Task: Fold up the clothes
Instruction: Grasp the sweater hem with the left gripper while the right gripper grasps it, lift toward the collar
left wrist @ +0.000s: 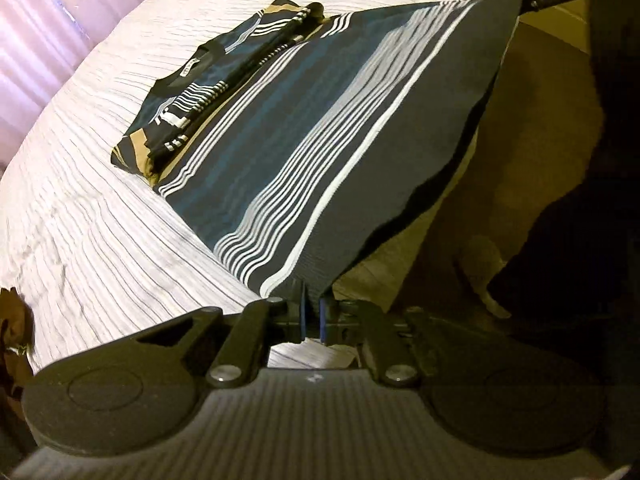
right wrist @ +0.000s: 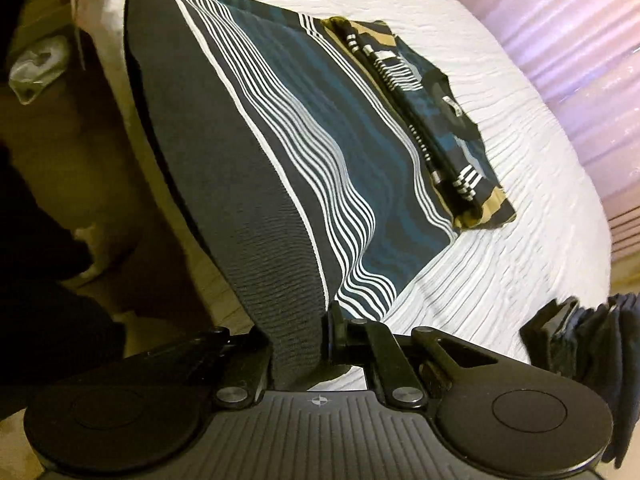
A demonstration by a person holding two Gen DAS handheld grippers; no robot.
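Two corners of the striped shirt (left wrist: 304,152) (right wrist: 280,152) are in your grip, one at each end of its dark hem band. Your left gripper (left wrist: 311,314) has its fingers (left wrist: 301,316) clenched on the near hem corner, and your right gripper (right wrist: 304,340) has its fingers (right wrist: 334,336) pinched on the ribbed band at the other corner. You hold that hem edge raised off the mattress edge, while the rest of the shirt slopes down onto the bed (left wrist: 120,232) (right wrist: 500,272), where its collar end lies flat with the sleeves folded in over the body. Under the shirt the bed carries a white ribbed cover. Near your right gripper a stack of dark folded clothes (right wrist: 580,344) sits on the bed. Beyond the bed hangs a pale pink curtain (left wrist: 36,32) (right wrist: 580,60).
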